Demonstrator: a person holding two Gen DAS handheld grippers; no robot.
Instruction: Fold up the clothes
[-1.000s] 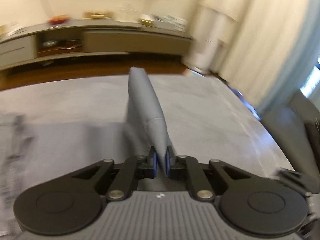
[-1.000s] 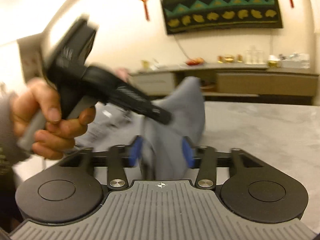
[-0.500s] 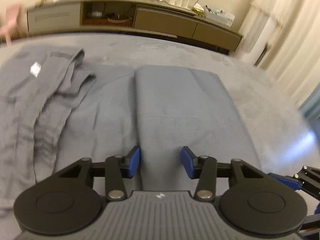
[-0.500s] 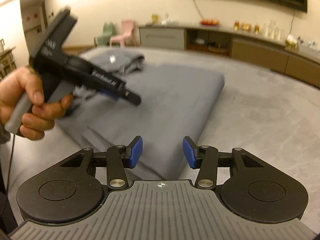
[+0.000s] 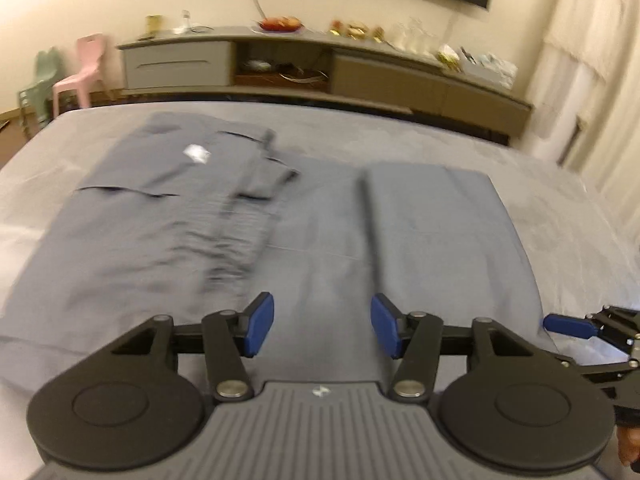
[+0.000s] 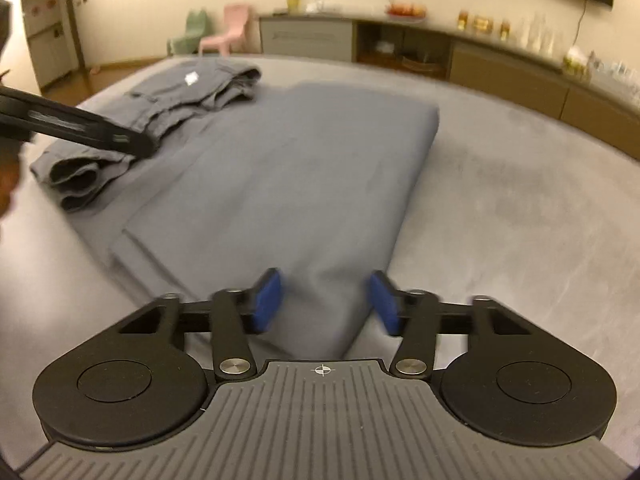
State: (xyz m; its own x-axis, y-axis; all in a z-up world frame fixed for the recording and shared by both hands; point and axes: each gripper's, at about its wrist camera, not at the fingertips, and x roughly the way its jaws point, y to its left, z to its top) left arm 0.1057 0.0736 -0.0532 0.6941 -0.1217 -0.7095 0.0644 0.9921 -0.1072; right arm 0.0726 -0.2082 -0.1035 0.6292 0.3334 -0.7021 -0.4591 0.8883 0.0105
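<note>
A: How many garments were counted?

B: Two were counted. A folded cloth [image 5: 432, 232] was laid flat on the table [image 5: 560, 208], and a rumpled pair of trousers [image 5: 160, 216] with a white tag [image 5: 196, 154] was laid just to its left, overlapped at the inner edge by a lower layer of the cloth.

A: Which way was the cloth's long axis seen to run?

B: It was run from the near edge away toward the sideboard [image 5: 320, 68], with the folded edge [image 5: 370, 232] kept along that same line. In the right wrist view the cloth [image 6: 304, 176] was seen narrowing to a near corner between the fingers.

A: And the grippers?

B: Two were seen. The left gripper [image 5: 322, 330] was held with its blue pads apart; the jaws had just been opened further, and only flat cloth was seen beyond the gap, nothing pinched. The right gripper [image 6: 328, 302] was likewise parted, its jaws just opened further, with the near corner of the cloth lying loose between pads that were not pressed on it.

A: Anything farther out?

B: Two small chairs were noted by the wall, one pink [image 5: 82, 68] and one green [image 5: 40, 80].
</note>
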